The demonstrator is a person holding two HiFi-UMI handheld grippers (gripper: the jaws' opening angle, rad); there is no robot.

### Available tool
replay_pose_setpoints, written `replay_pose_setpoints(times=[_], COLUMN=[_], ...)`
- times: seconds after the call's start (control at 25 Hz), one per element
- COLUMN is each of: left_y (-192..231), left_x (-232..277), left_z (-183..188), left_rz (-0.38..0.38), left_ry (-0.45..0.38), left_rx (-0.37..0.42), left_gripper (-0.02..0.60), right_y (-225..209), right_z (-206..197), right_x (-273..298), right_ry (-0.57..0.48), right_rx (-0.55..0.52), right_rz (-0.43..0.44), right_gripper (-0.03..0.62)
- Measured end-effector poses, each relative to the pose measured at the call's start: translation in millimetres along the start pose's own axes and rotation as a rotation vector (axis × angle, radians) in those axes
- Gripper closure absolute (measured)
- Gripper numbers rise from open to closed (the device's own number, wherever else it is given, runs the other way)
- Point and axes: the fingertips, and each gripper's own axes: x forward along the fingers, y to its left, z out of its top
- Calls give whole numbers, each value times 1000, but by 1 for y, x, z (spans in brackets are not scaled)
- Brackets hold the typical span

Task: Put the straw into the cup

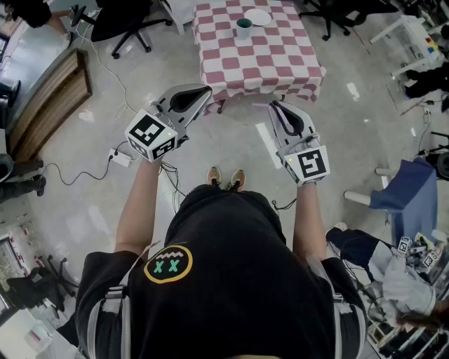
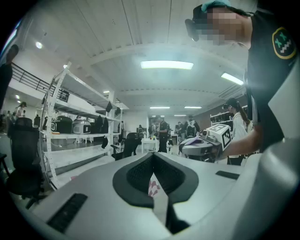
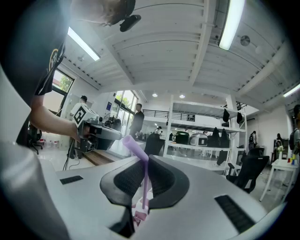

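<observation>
- Straw, purple with a bent top, stands clamped between the closed jaws of the right gripper; its bent end leans toward the upper left of the right gripper view.
- Left gripper has its jaws pressed together and holds nothing.
- Cup, teal, stands upright on the checkered table at the top centre of the head view, well apart from both grippers.
- The cup's inside is too dark to tell.
- White plate lies just beside the cup, to its upper right.
</observation>
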Motion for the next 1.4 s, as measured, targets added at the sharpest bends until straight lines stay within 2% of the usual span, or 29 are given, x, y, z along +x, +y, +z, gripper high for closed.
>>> replay_pose_setpoints(times=[1.0,1.4], left_y=[2,-17], left_x=[19,40], left_z=[1,0], left_rz=[7,29], left_ry=[9,23], left_rx=[-5,9], left_gripper=[565,565], right_y=[-15,-29], right_z=[-1,-4], right_x=[4,-10], right_ry=[-16,-37], right_rx=[14,13], right_rz=[18,49], right_gripper=[543,543])
